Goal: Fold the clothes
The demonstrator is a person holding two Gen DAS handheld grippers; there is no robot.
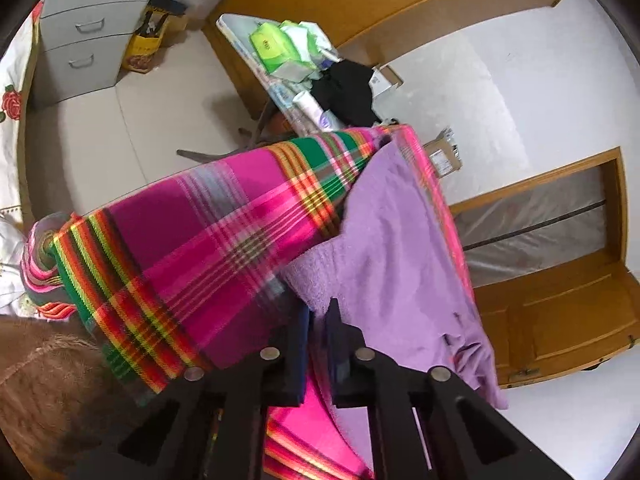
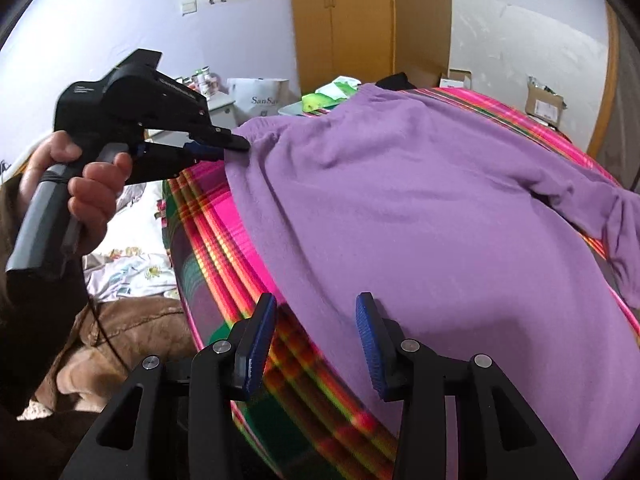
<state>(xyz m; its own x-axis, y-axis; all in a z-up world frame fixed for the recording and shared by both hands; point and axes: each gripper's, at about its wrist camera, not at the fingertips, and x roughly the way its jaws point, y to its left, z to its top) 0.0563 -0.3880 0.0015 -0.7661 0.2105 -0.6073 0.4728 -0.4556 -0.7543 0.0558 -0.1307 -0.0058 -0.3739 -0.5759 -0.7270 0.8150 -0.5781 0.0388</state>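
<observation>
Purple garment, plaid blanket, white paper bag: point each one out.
purple garment [image 2: 420, 216]: right wrist view, middle of its flat body.
plaid blanket [image 1: 180, 248]: left wrist view, pink panel.
white paper bag [image 2: 262, 96]: right wrist view, printed front.

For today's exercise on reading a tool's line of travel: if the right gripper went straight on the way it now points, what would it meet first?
Most likely the purple garment. The right gripper stands open over the garment's near edge, where it lies on the striped cloth; depth is hard to judge, so the cloth beside that edge is possible.
</observation>
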